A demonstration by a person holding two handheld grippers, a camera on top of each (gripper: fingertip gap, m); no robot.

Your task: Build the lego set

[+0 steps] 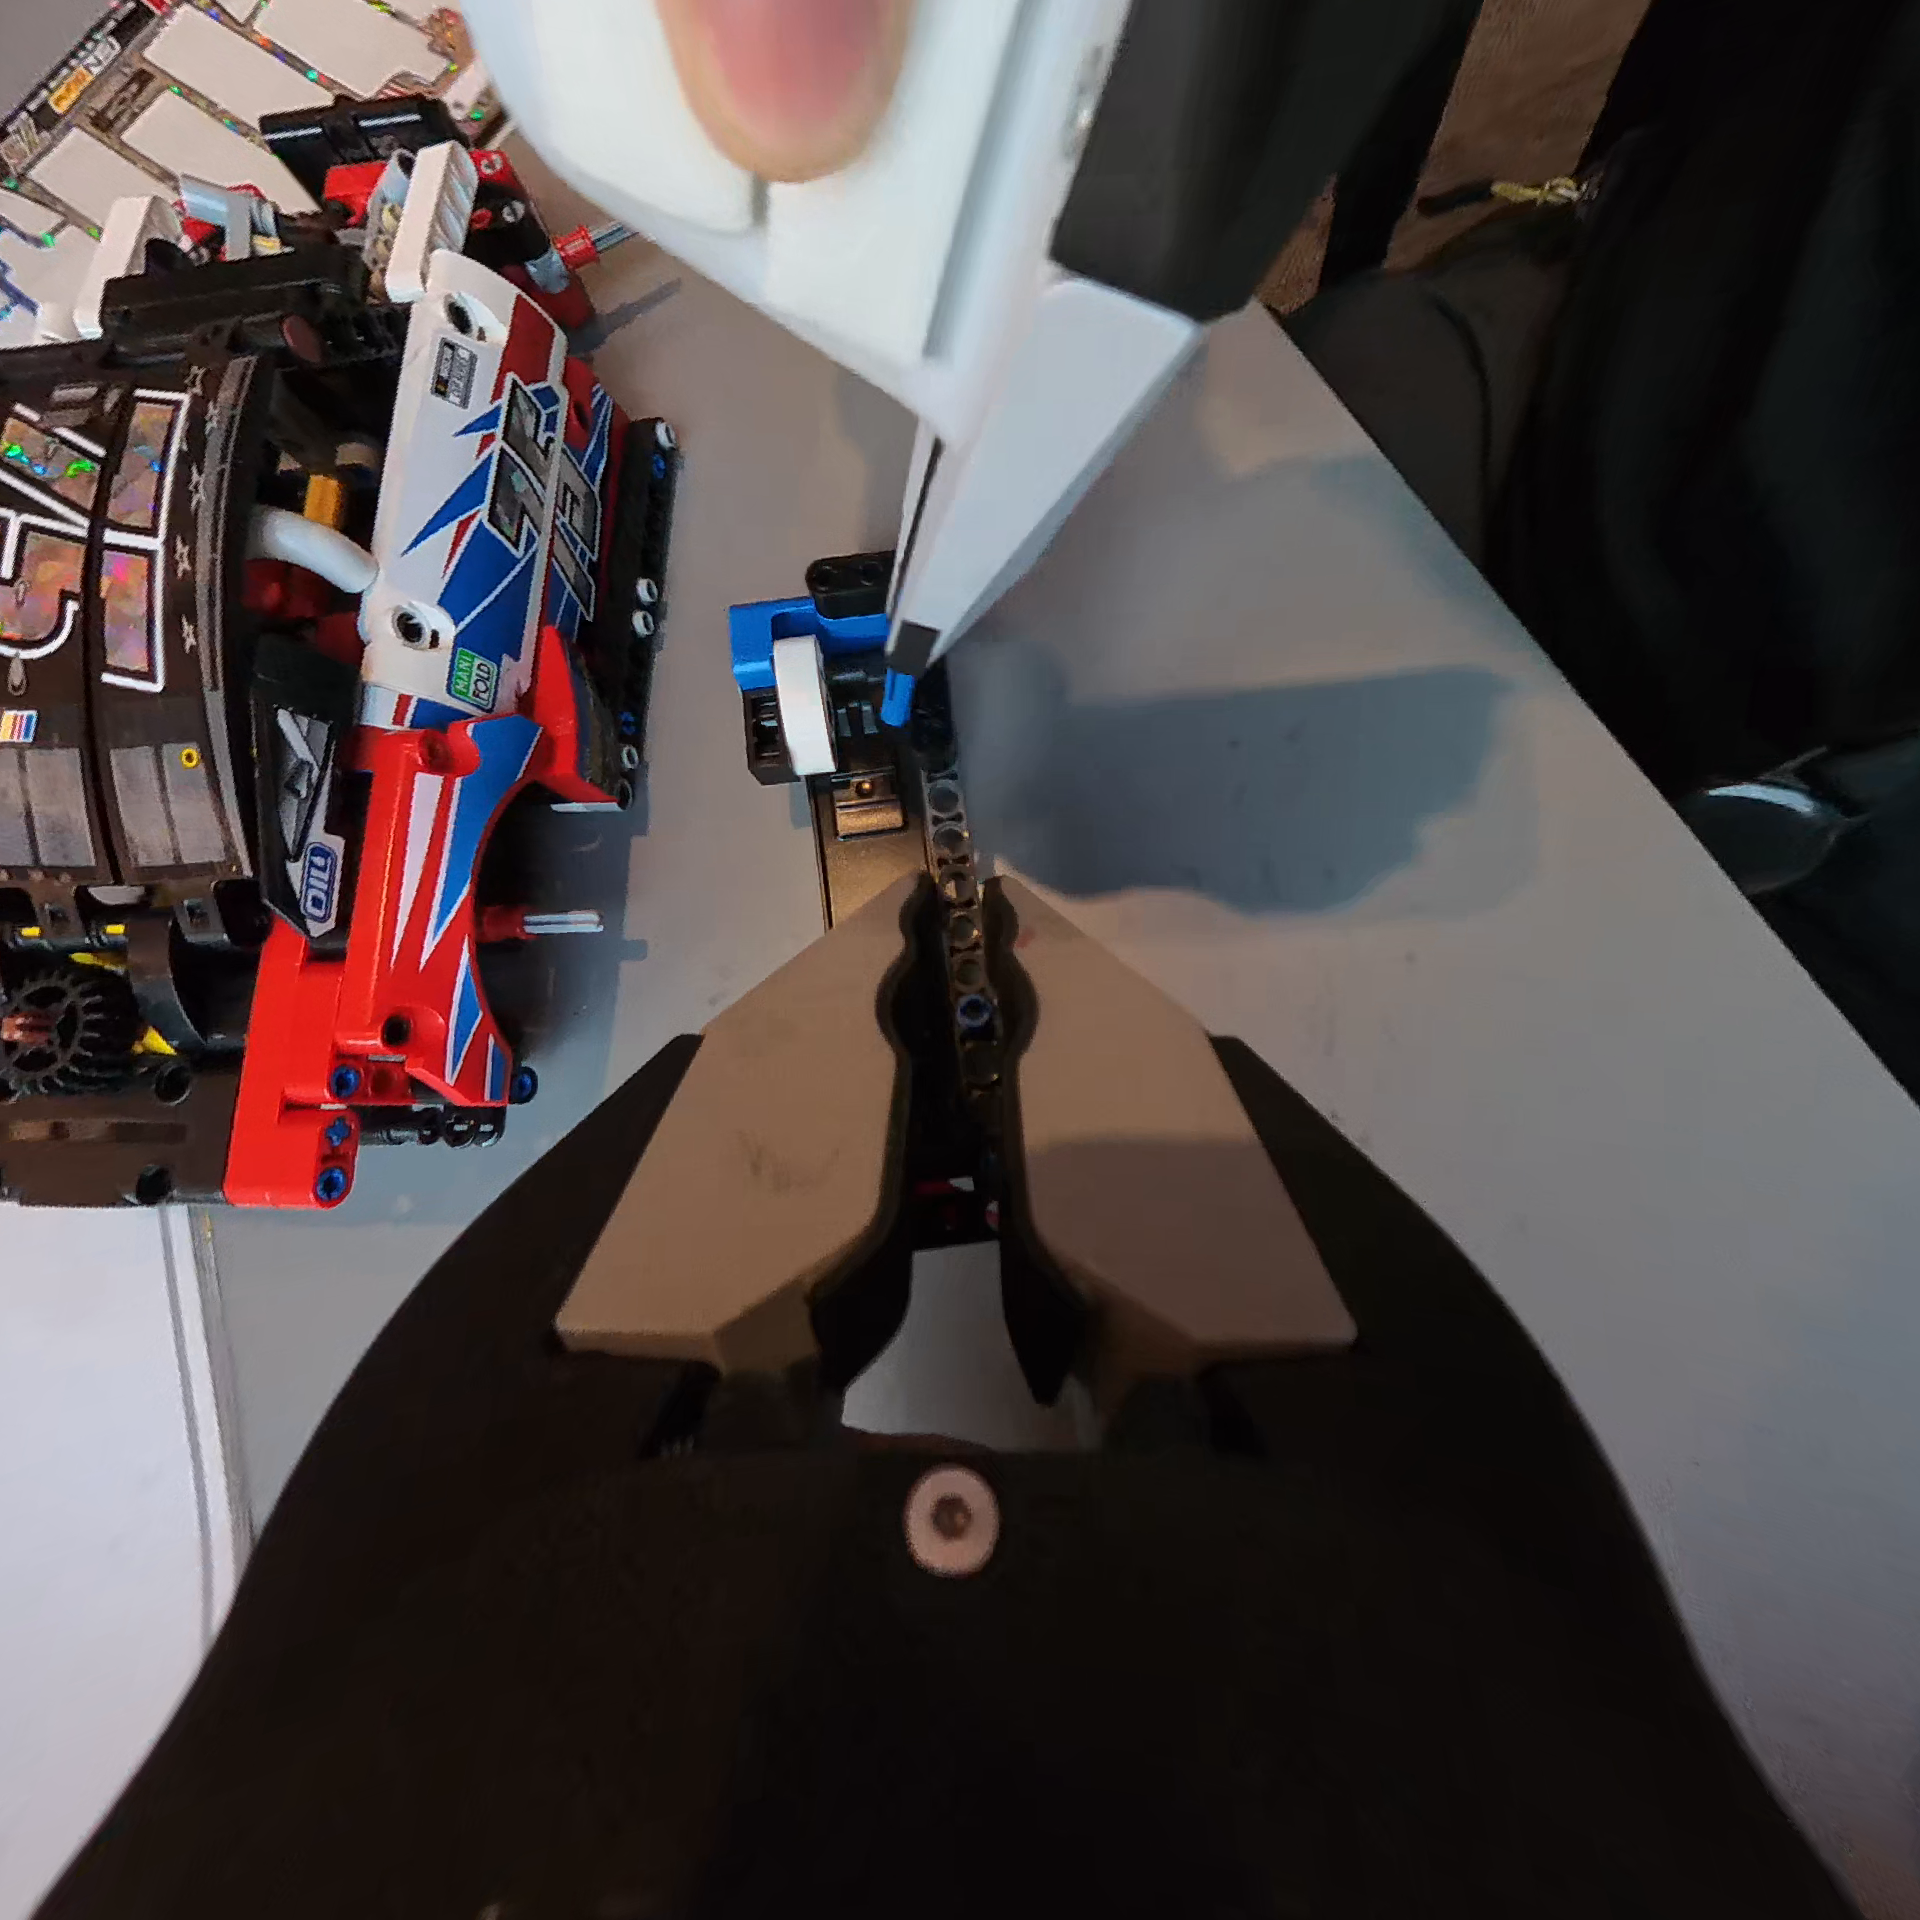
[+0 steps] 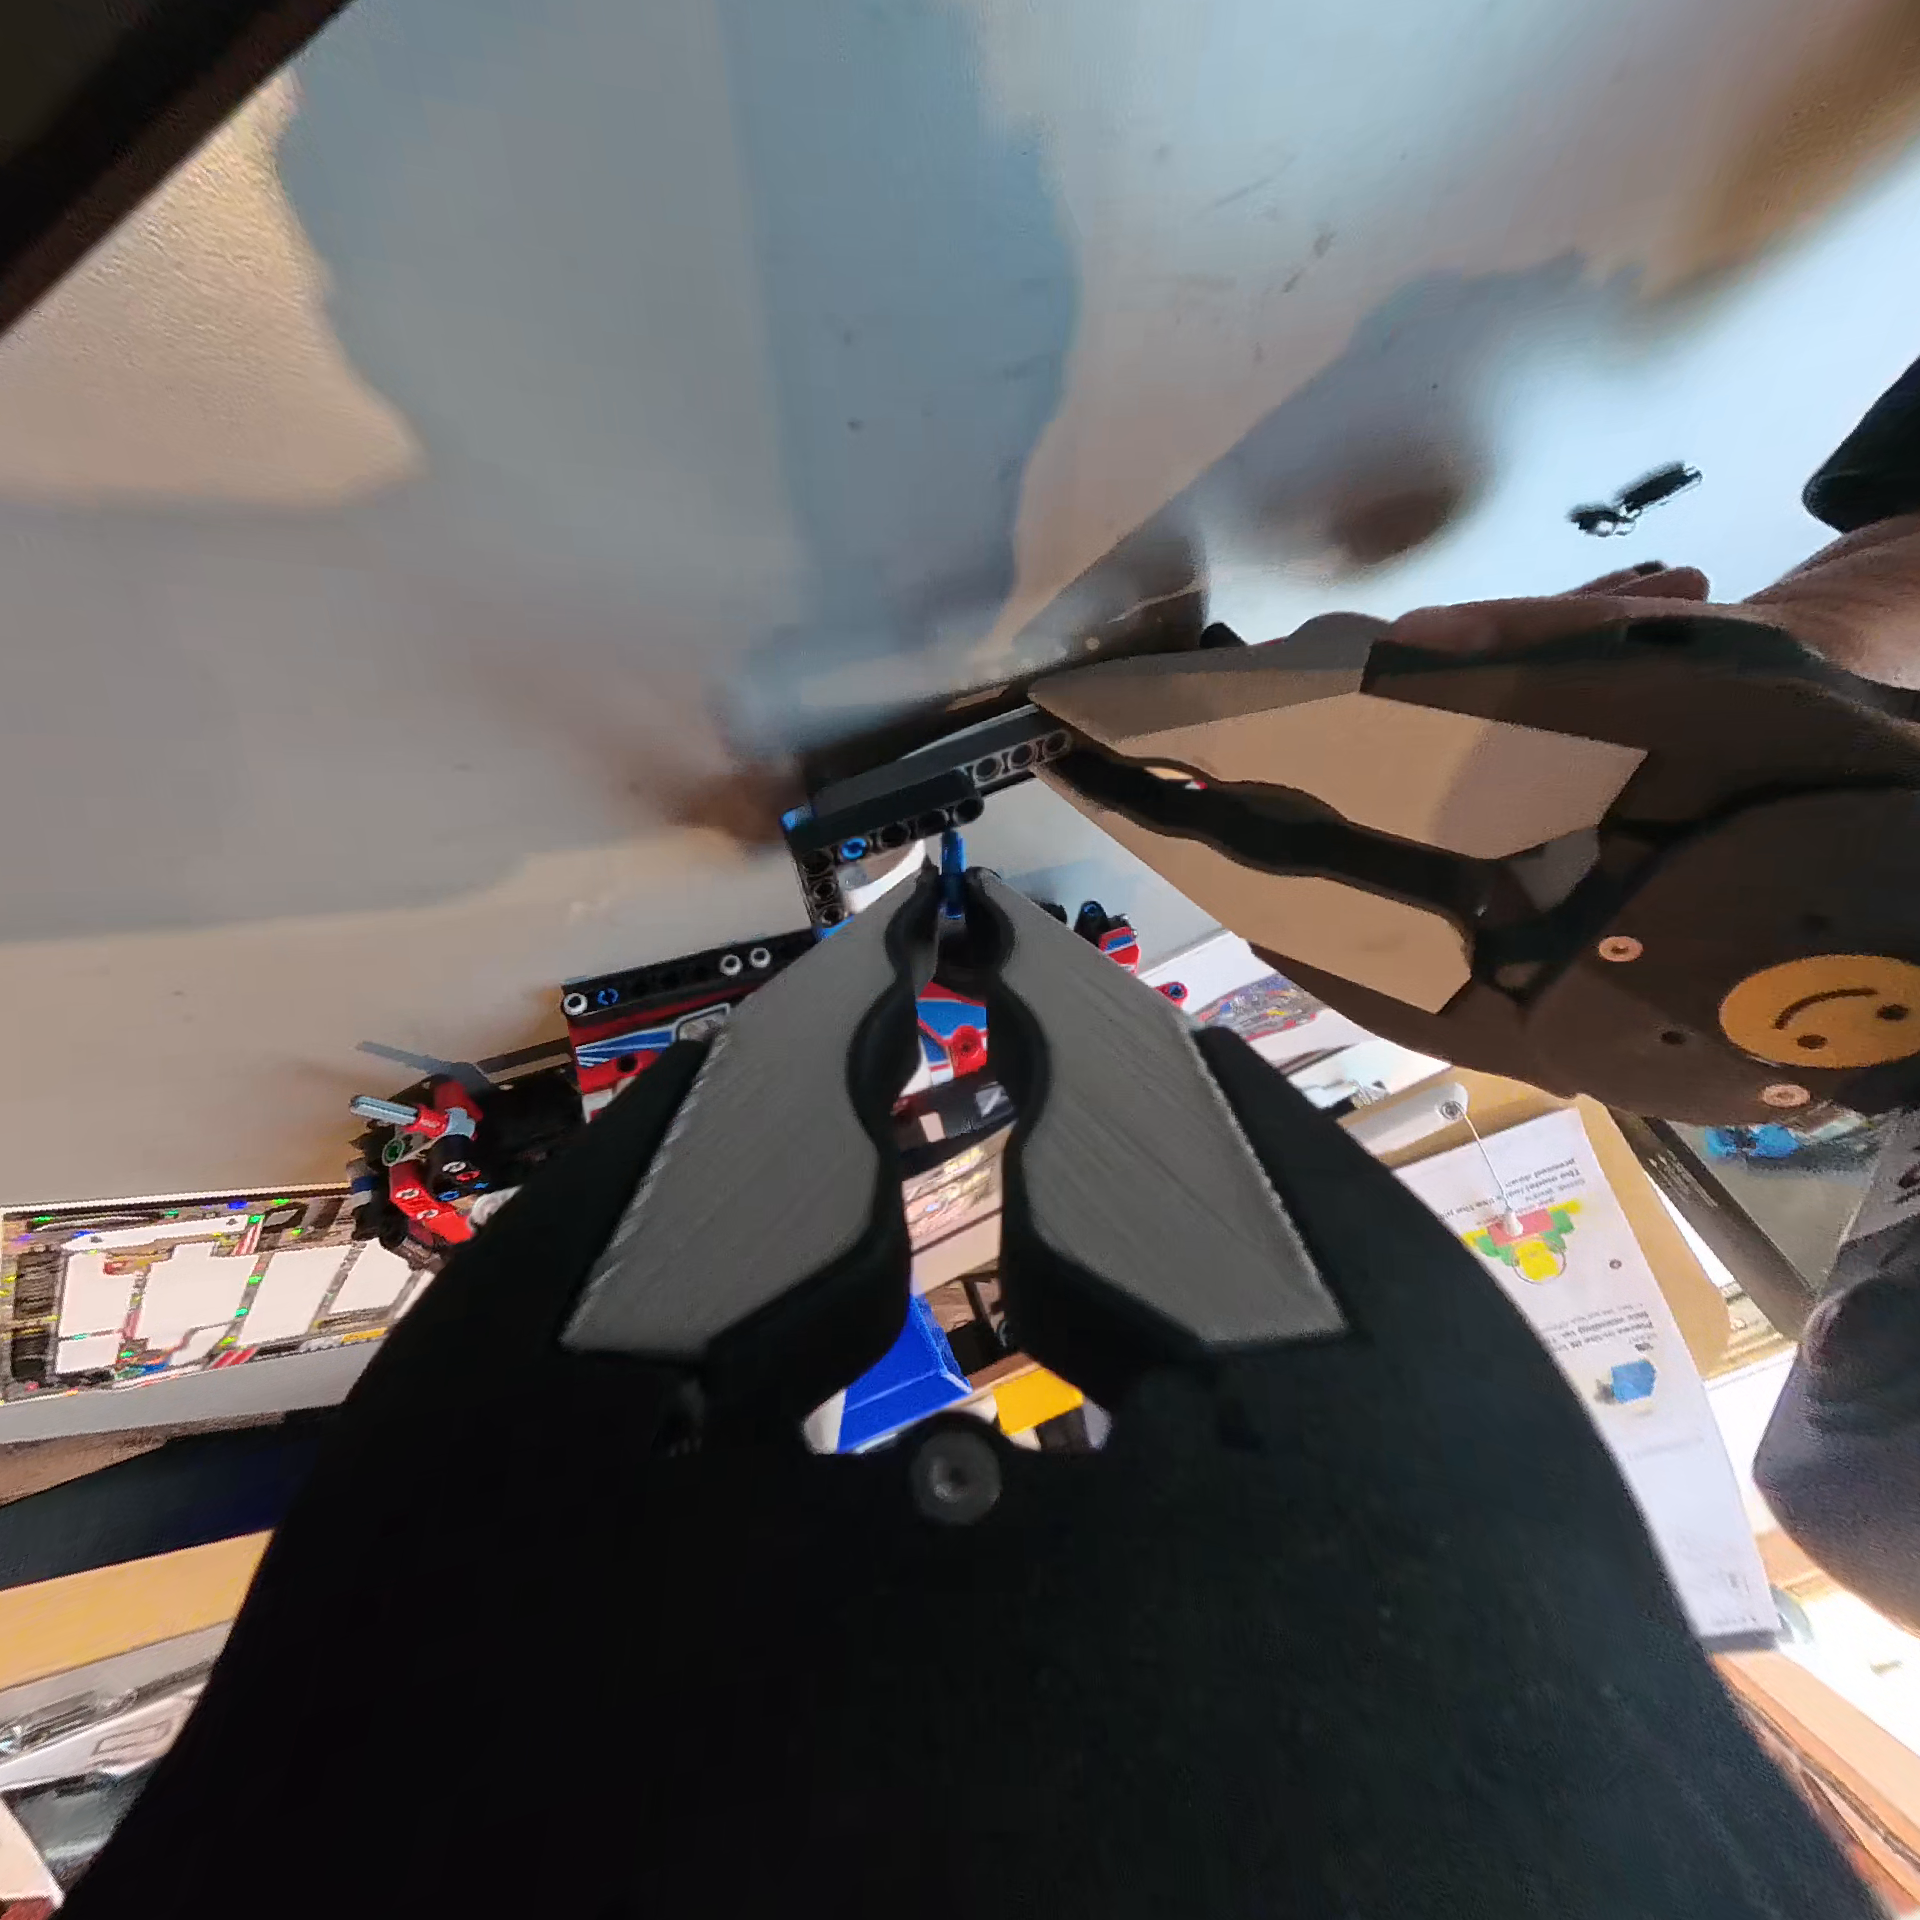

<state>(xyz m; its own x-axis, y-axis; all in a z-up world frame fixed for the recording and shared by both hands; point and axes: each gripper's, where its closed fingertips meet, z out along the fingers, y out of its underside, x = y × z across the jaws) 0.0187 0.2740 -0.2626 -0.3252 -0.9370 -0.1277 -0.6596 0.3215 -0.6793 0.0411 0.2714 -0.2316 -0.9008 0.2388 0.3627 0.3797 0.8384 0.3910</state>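
While the left gripper [image 1: 954,894] clamps a long black holed beam [image 1: 961,935] of a small black-and-blue lego subassembly [image 1: 821,686] on the grey table [image 1: 1351,1039], the right gripper [image 2: 951,894] pinches a blue pin [image 2: 952,868] at that subassembly's far end. Left of it lies the red, white and blue race-car body [image 1: 447,727], with a sticker sheet [image 2: 187,1288] beyond.
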